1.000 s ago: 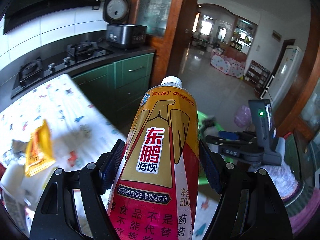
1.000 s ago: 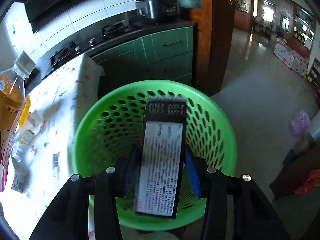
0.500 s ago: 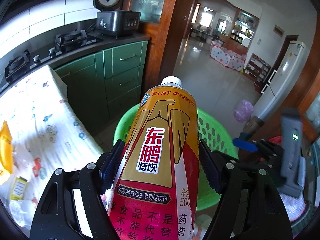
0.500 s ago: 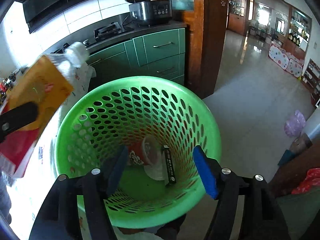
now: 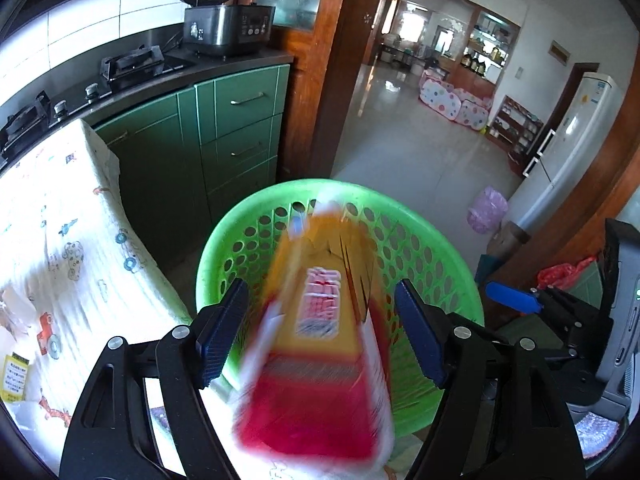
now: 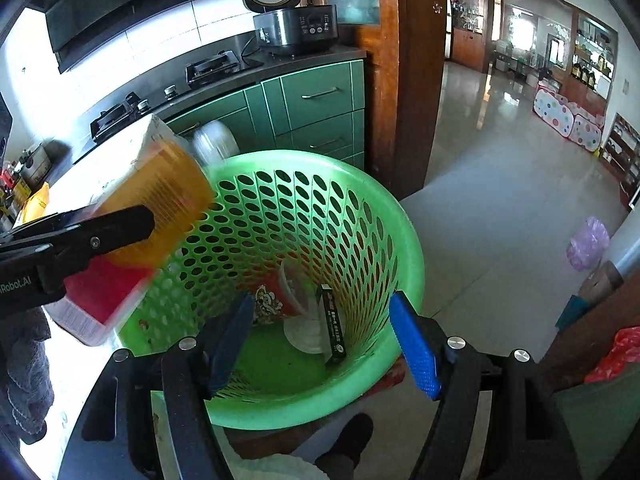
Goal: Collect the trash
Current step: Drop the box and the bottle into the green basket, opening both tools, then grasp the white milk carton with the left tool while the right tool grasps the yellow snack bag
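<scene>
Both wrist cameras look steeply down, close above the green basket — their shared ground.

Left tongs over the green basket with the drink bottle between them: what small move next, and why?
Probably draw the left tongs back toward the table. Their jaws have just opened further, and the blurred bottle sits clear of both pads, tipping neck-first over the basket, so it looks released. The right tongs are open and empty.

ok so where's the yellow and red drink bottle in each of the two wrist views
Left wrist view: the drink bottle is bottom centre, blurred, between the left hand-held gripper pads, neck towards the green basket.
Right wrist view: the bottle is at the left edge, tilted over the basket rim.
Shared landmark: the rice cooker on the counter, top of both views.
</scene>
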The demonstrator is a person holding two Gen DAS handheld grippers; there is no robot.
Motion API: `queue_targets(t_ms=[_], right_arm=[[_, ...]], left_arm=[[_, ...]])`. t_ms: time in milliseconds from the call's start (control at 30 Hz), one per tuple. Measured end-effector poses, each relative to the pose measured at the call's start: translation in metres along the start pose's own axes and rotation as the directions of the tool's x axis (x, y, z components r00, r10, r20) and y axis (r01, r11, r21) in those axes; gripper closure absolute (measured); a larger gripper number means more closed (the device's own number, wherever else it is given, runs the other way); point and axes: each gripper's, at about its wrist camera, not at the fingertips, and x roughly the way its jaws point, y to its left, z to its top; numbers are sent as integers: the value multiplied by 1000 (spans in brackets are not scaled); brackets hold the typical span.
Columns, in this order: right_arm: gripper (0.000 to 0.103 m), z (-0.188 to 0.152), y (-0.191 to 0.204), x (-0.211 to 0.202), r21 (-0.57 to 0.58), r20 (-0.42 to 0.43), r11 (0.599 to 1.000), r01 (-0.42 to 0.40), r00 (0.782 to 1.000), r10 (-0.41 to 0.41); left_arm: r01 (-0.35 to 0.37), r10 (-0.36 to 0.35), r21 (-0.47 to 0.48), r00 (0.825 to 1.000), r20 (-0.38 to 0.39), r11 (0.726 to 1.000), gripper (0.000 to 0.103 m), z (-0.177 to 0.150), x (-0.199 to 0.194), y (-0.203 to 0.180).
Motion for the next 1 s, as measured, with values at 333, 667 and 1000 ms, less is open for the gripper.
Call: queue_targets(t_ms=[333,667,1000], right_arm=[[33,-5,23,-26,-7,34,999,-44,998,44],[30,-10,86,-61,-77,68,986,-150,986,155],[29,-12,167,-82,-199,63,954,-226,968,242]], left_arm=[[-70,71,-12,996,63,997,25,-17,-58,11],[-259,264,-54,955,134,964,25,-49,-151,56],[-431,459,-199,879,128,880,25,-95,-233,145]])
